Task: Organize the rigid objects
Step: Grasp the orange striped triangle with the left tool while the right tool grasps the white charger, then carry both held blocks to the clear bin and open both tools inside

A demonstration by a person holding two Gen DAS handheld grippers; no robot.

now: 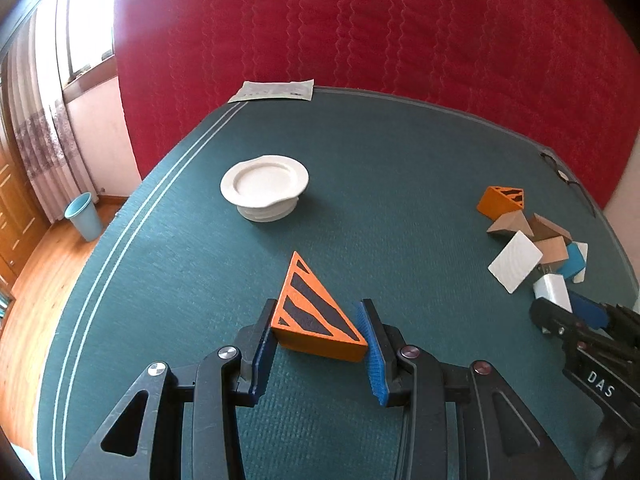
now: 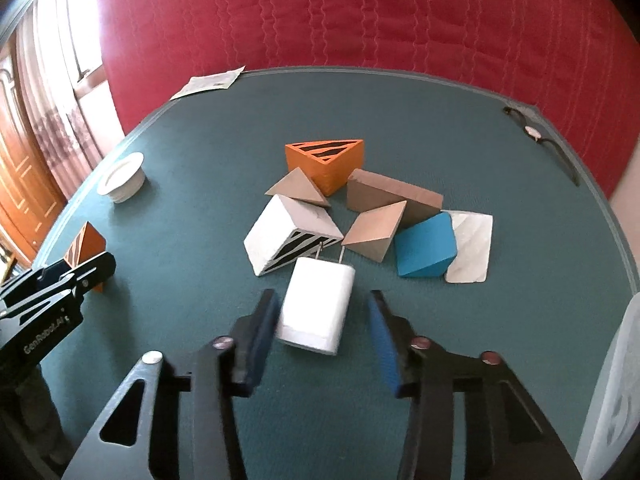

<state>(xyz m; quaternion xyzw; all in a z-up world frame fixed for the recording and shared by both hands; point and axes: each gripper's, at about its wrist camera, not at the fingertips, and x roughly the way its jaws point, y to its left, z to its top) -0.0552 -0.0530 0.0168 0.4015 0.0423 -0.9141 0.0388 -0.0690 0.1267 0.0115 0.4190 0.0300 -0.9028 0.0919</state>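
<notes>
My left gripper is shut on an orange wedge with black stripes; both blue pads press its sides just above the green table mat. In the right wrist view the same wedge shows behind the left gripper. A white charger plug lies on the mat between the fingers of my right gripper. The left pad is against it and the right pad stands a gap away, so the gripper is open. Its prongs point at a white striped block.
Beyond the charger lies a pile: a second orange wedge, tan triangles, a brown block, a blue wedge, a white tile. A white dish stands at mid-left. A wristwatch and a paper lie at the far edge.
</notes>
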